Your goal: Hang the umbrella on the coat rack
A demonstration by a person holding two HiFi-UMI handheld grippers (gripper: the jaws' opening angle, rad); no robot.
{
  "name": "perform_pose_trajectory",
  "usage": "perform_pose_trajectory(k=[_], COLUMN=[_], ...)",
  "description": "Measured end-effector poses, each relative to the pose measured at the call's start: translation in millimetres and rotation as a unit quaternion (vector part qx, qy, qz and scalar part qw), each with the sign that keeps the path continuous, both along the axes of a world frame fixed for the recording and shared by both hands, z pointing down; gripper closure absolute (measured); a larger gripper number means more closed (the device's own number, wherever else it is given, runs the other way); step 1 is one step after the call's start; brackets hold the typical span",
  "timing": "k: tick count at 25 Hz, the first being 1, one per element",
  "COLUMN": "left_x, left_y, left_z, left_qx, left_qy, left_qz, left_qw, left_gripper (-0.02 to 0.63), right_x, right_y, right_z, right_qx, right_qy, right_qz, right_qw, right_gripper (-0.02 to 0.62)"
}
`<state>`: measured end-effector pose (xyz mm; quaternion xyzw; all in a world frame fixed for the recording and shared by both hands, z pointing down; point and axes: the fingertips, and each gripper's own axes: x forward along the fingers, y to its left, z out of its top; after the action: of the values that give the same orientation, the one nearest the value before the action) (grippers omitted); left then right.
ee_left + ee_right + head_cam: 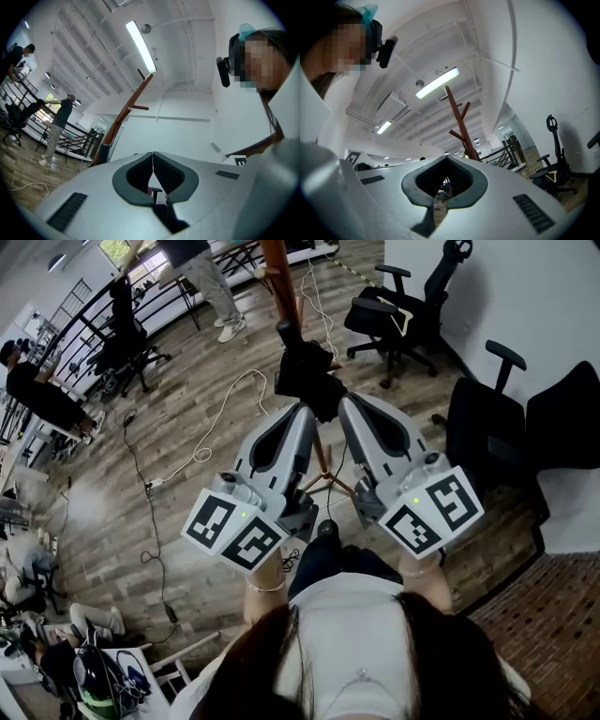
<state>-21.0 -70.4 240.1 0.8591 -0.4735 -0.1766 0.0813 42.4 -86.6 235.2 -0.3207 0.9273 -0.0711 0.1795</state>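
I'm seeing the left gripper (302, 412) and right gripper (349, 405) sporting pale-grey shells, dark jaw linings and black-and-white marker cubes (232, 529); person's wearing a white top (349, 634).

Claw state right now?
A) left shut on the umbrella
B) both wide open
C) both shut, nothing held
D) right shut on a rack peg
C: in each gripper view the tips meet, on the left claw and on the right claw, with nothing between them.

This looks like a big office room. Black rolling chairs (398, 315) stand on the wood floor (178, 399), wires (208, 444) lie about, and long lights (140, 45) shine on the white ceiling.
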Motion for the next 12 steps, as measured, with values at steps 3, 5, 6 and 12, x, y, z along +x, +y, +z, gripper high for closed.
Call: perform_pose_trajectory(k=[3, 5, 6, 12], left_x=[0.0, -0.3, -0.6, 0.2], left_y=[3.2, 5.5, 6.7, 8.5], left_z=[-0.7, -1.4, -1.7, -3.3], left_qx=[0.001, 0.002, 0.003, 0.006], left_qy=[0.000, -0.001, -0.001, -0.001], left_qz=[-0.002, -0.004, -0.005, -0.005], left_qw=[1.0000, 1.0000, 1.0000, 1.0000], left_gripper=[0.595, 0.595, 0.595, 0.595], right_x=[0.1, -0.2, -0.3, 0.5], right_y=[1.7, 2.8, 3.7, 4.8], right_z=[-0.2, -1.0, -1.4, -3.3], right_qx=[-0.001, 0.000, 0.001, 0.002], right_qy=[-0.002, -0.004, -0.005, -0.007], right_qz=[-0.002, -0.003, -0.004, -0.004], right_qw=[1.000, 1.000, 1.000, 1.000], right_gripper=[0.560, 0.560, 0.560, 0.560])
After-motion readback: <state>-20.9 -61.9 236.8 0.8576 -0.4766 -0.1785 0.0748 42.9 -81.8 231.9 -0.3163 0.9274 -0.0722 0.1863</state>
